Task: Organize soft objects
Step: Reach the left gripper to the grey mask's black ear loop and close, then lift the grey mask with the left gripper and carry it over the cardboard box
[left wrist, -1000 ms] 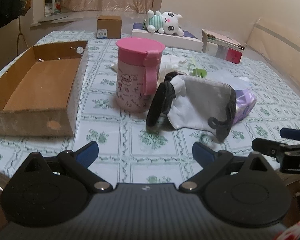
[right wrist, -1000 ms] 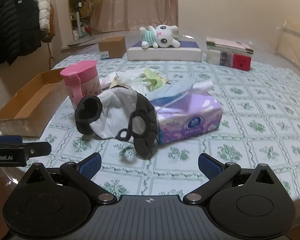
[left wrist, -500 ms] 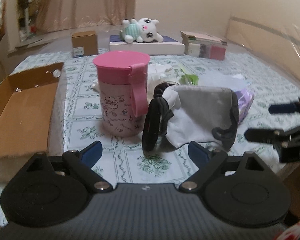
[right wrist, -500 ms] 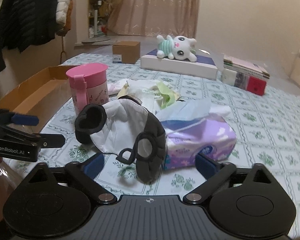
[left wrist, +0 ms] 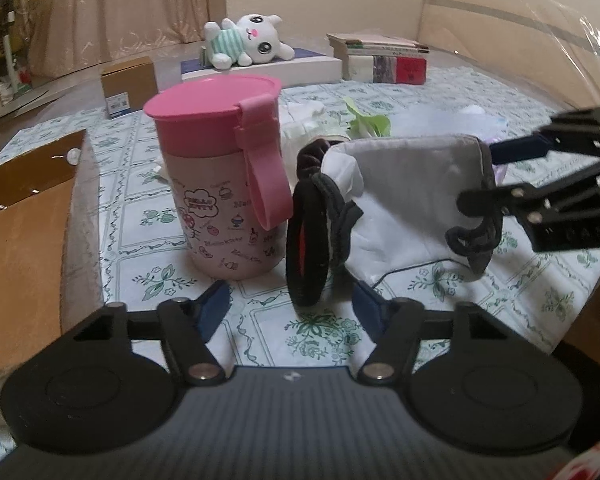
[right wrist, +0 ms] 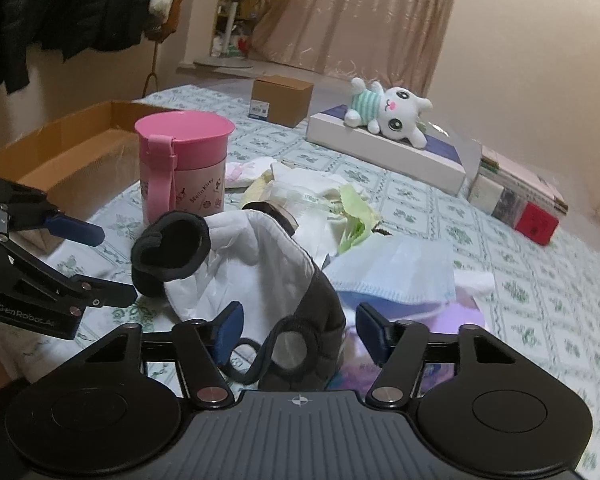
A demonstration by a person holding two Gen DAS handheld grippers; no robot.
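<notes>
A white fabric face mask with black ear pads [left wrist: 404, 196] lies on the table, propped on a tissue pack. My left gripper [left wrist: 292, 312] is open, its jaws on either side of the mask's black left ear pad [left wrist: 308, 240]. My right gripper [right wrist: 300, 332] is open, straddling the mask's dark right end [right wrist: 300, 344]. The mask [right wrist: 256, 256] spans between both grippers. A white plush bunny [left wrist: 248, 40] lies on a flat box at the back; it also shows in the right wrist view [right wrist: 388, 112].
A pink lidded cup [left wrist: 224, 184] stands just left of the mask. An open cardboard tray [left wrist: 16, 232] sits at the left. A purple tissue pack [right wrist: 440, 312], light cloths [right wrist: 324, 196], a small brown box [right wrist: 282, 100] and stacked books [left wrist: 384, 60] lie beyond.
Both grippers have moved forward onto the mask's two ends. The left one swung right past the cup. Both jaws stay open.
</notes>
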